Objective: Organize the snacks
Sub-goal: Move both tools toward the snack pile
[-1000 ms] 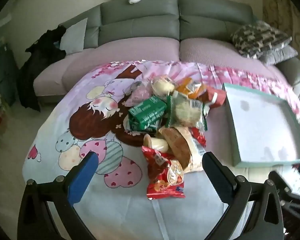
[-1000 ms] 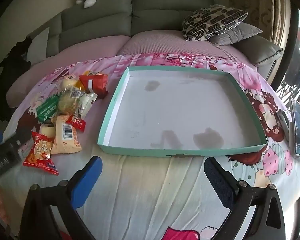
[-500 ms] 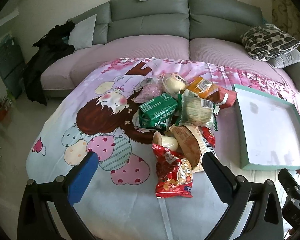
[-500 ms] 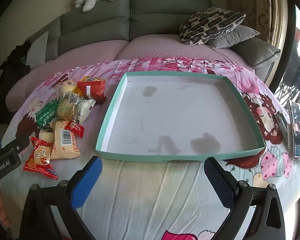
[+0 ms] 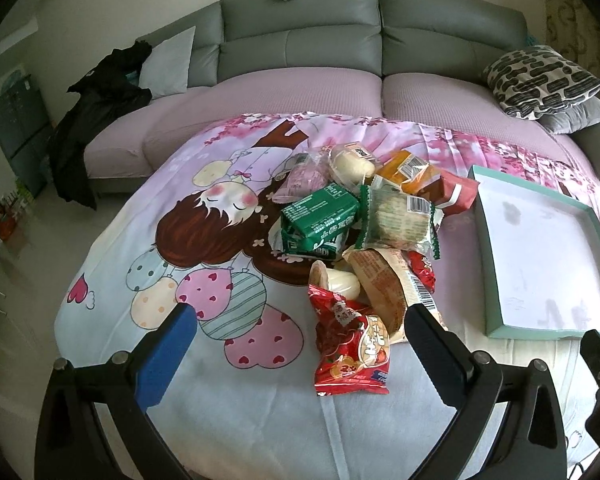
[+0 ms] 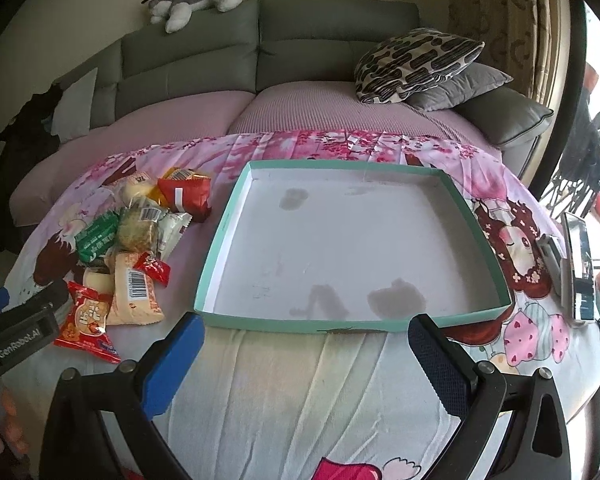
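The snacks are a loose heap of crinkled wrappers on a cartoon-print cloth [image 5: 220,400]. Nearest the left gripper [image 5: 300,322] lies a red packet [image 5: 350,350], flat, between its fingers and just ahead of the tips. Behind it sit a tan bun packet with a barcode [image 5: 384,284], a pale round bun [image 5: 340,282], a small red sachet [image 5: 422,272], a green carton-like pack [image 5: 320,220], a green-edged clear packet with a brownish cake [image 5: 398,220], an orange packet [image 5: 410,170], a dark red packet [image 5: 456,196], a pink packet [image 5: 300,182] and another pale bun in clear wrap [image 5: 350,164]: ten that I can count (some overlap, so more may be hidden).

One teal-rimmed tray [image 5: 486,240] with a stained white floor lies to the right of the left fingers, with nothing in it. The left gripper's fingers are spread wide and hold nothing. The right gripper [image 6: 304,334] is likewise wide apart and grips nothing, its tips just short of the tray's near rim [image 6: 300,324], the heap off to its left.

Only the right view shows the whole tray, a phone-like slab [image 6: 578,264] at the cloth's right edge, and the left gripper's body [image 6: 18,334]. The left view alone shows the pink packet and the dark clothes [image 5: 96,120] on the sofa.
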`<state>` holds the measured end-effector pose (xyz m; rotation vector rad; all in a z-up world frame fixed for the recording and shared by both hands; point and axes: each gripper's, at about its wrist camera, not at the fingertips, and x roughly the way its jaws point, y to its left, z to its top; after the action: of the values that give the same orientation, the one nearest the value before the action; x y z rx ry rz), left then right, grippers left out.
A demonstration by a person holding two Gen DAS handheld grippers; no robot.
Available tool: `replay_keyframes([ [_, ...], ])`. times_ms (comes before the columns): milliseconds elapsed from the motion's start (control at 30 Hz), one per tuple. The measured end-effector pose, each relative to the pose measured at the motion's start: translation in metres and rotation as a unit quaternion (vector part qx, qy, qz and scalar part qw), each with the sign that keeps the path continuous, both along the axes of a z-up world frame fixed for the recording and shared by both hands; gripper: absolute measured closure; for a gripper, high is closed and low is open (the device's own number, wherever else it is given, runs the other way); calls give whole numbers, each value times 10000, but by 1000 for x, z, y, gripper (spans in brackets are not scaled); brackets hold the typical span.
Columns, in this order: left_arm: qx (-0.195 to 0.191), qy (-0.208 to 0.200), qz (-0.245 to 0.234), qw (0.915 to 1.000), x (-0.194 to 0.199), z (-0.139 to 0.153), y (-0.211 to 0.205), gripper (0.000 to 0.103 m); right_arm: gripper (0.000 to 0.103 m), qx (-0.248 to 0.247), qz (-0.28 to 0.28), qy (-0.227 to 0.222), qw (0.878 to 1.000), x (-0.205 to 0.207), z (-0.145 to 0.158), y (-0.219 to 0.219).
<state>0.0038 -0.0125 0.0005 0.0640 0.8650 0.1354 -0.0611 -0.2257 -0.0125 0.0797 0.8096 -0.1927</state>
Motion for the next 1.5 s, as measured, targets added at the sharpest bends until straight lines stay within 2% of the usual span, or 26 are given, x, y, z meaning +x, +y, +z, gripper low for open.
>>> replay_keyframes([
  [400,-36,19,101,9999,0,-2,5,0,0,21,17,-42,10000,-4,14,4],
  [1500,-238,96,181,9995,2,-6,12,0,0,-7,31,194,9998,2,3,7],
])
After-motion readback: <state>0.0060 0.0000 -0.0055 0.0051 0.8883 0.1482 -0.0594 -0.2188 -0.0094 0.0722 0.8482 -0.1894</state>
